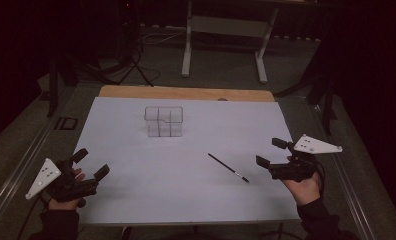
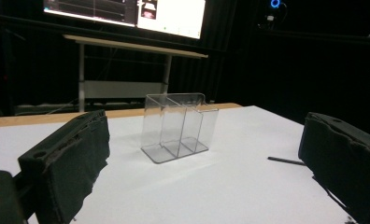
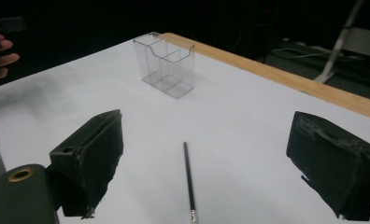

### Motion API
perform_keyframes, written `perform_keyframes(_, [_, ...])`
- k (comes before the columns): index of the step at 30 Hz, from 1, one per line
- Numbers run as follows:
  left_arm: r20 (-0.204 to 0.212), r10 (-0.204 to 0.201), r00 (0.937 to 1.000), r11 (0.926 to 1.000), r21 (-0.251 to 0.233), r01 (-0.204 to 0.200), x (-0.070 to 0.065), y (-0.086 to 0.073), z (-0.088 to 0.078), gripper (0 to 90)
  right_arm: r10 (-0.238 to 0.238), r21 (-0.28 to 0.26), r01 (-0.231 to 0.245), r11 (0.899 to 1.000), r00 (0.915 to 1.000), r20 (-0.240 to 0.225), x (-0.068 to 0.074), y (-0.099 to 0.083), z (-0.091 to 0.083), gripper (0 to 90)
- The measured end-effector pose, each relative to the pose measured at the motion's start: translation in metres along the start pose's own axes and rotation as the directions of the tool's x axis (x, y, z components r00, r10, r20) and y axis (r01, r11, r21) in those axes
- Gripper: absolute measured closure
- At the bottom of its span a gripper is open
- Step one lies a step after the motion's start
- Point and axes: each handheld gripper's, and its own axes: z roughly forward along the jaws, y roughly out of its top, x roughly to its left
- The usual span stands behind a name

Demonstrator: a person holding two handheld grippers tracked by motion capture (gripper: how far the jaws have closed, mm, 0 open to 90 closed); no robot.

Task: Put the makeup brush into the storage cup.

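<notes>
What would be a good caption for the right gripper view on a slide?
Open right gripper above a thin black brush on the white table, clear plastic organizer beyond.

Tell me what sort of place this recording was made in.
Probably a lab or studio set up for recording tabletop handling, not a home. A wooden table covered with a white sheet stands among dark drapes; a lit monitor hangs above a bare workbench, and cables trail across the grey floor.
</notes>
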Motion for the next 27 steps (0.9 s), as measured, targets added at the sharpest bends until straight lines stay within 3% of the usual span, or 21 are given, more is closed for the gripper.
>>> perform_keyframes(11, [0.009,0.0,1.0,1.0,0.003,0.0,-0.001,0.0,0.001,2.6,-0.002,0.074,0.004,0.997,0.9994,-0.036,0.002,0.01,0.027,12.3])
perform_keyframes(17, [0.017,-0.003,0.9999,1.0,0.006,0.003,-0.001,0.0,0.001,2.6,-0.007,0.136,0.013,0.991,0.999,-0.045,0.004,0.013,0.038,13.0])
perform_keyframes(22, [0.023,-0.004,0.9997,1.0,0.006,0.004,-0.001,0.0,0.001,2.6,-0.021,0.199,0.032,0.979,0.9983,-0.054,0.007,0.014,0.049,13.7])
perform_keyframes(27, [0.033,0.001,0.9995,0.9999,0.017,-0.002,-0.002,0.0,0.003,2.5,-0.029,0.274,0.053,0.96,0.9954,-0.091,0.009,0.013,0.062,14.5])
